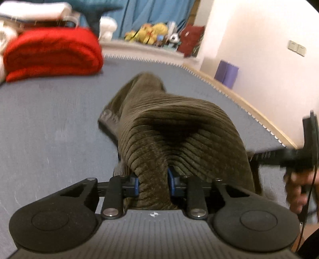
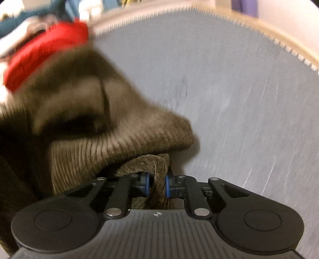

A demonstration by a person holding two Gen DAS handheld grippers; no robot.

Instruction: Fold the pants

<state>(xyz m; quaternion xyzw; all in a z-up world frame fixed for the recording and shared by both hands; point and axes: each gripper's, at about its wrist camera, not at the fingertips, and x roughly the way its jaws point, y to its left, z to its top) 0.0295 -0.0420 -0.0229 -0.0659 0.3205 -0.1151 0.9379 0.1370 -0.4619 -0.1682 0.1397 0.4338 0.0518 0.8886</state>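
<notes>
1. The left gripper [image 1: 153, 182] is clamped on a thick bunch of the olive-brown corduroy pants [image 1: 175, 139]; the cloth fills the gap between its 2 blue pads and presses against both.
2. From that grip the pants rise in a ribbed hump and trail away across the grey-blue bed surface [image 1: 49, 129], one end lying flat on it farther off.
3. The right gripper [image 2: 157, 186] is pinched on a narrower twisted fold of the same pants [image 2: 99, 123], its blue pads close together with cloth between them.
4. In the left wrist view, the right gripper [image 1: 259, 157] reaches the cloth's right edge, held by a hand [image 1: 297, 191].
5. A folded red blanket [image 1: 51, 51] sits at the far left of the bed, well apart from the pants.
6. Stuffed toys [image 1: 151, 33] lie past the bed's far edge, near a blue curtain [image 1: 151, 14].
</notes>
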